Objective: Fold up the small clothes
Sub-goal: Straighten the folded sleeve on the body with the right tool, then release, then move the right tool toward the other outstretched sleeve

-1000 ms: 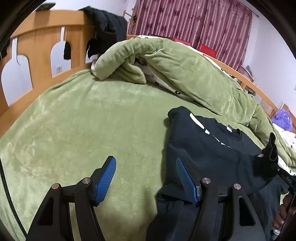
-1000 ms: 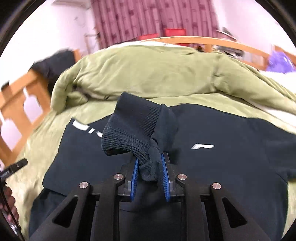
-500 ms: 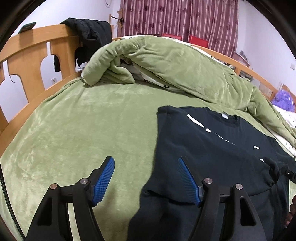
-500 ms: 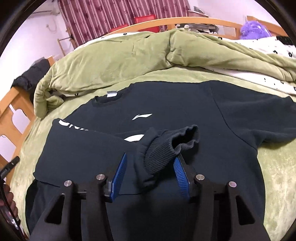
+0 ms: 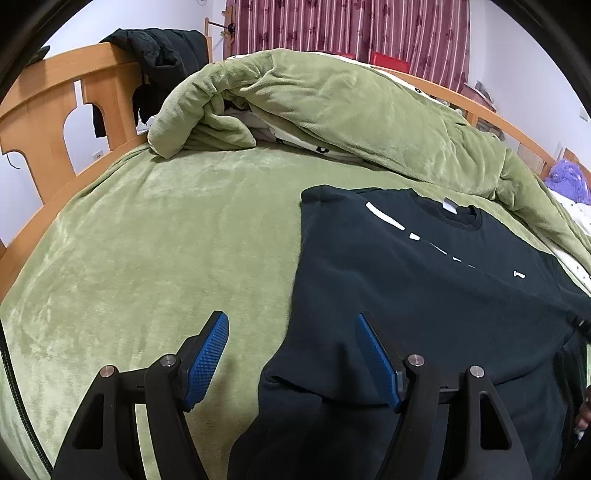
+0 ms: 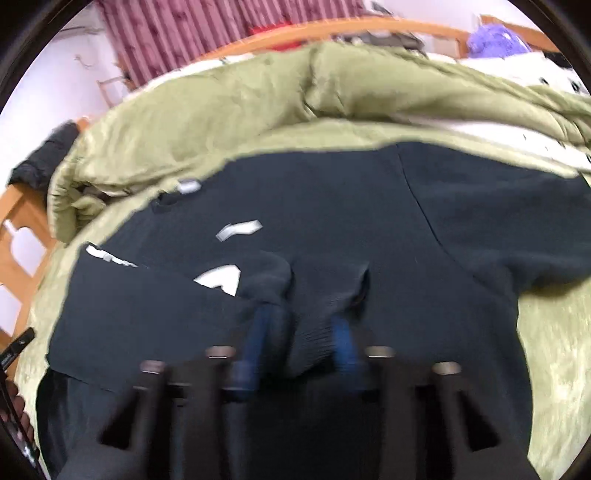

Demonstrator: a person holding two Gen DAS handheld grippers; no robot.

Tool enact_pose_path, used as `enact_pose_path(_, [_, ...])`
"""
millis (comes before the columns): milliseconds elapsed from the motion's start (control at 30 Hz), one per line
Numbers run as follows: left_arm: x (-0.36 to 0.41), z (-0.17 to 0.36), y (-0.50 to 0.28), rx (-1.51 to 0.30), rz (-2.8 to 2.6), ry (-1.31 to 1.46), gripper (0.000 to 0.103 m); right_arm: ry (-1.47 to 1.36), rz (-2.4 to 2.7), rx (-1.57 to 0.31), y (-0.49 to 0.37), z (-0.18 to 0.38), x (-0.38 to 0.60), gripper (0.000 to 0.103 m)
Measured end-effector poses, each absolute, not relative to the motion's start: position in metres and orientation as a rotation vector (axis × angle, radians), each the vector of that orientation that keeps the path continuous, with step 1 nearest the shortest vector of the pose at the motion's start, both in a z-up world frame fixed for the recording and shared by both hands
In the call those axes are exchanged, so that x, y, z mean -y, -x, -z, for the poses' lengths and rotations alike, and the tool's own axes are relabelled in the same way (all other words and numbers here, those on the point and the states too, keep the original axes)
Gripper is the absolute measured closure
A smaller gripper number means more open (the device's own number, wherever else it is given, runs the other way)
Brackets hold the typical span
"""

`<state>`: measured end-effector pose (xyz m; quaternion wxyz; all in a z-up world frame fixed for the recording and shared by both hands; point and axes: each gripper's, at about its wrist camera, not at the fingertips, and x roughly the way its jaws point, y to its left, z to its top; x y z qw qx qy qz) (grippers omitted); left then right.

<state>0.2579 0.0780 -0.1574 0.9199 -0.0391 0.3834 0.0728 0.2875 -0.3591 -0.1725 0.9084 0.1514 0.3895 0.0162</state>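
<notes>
— While the left gripper [image 5: 291, 354] hovers nearest me, how do its jaws stand?

— Spread wide, holding nothing. One blue pad [image 5: 207, 354] is over the green bed cover [image 5: 147, 251], the other above the edge of the black sweatshirt [image 5: 424, 295].

— And the right gripper [image 6: 301, 339]?

— Blurred, but its pads are parted, with the ribbed cuff [image 6: 314, 343] lying loose between them; contact cannot be judged.

— Position of the garment?

— Flat on the cover, one sleeve folded across the chest, the other spread to the right.

— Beyond it?

— A bunched green quilt [image 5: 332, 110], then the wooden bed frame [image 5: 55, 110] with a dark jacket [image 5: 159, 55] over it, and maroon curtains [image 5: 351, 29].
</notes>
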Motion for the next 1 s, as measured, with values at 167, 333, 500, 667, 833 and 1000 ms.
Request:
enact_pose_path(167, [-0.071,0.161,-0.26,-0.804,-0.138,0.059,0.034,-0.254,0.073,-0.878,-0.29,0.179,0.367,0.087])
enact_pose_path(333, [-0.064,0.165,-0.26,-0.816,-0.127,0.04,0.034,-0.292,0.088,-0.944,-0.278,0.182,0.378,0.073])
enact_pose_path(500, [-0.056,0.168,-0.256,-0.824,-0.138,0.012,0.034,-0.199,0.104,-0.881,-0.266,0.149,0.371,0.044])
enact_pose_path(667, [-0.04,0.156,-0.246,-0.814,-0.136,-0.034,0.033,-0.113,0.075,-0.845,-0.248,0.123,0.349,0.028])
enact_pose_path(833, [-0.022,0.133,-0.226,-0.76,-0.124,-0.075,0.026,-0.078,0.057,-0.846,-0.232,0.105,0.334,0.025])
enact_pose_path(1000, [-0.016,0.113,-0.2,-0.703,-0.104,-0.049,0.019,-0.054,0.091,-0.782,-0.208,0.087,0.326,0.015])
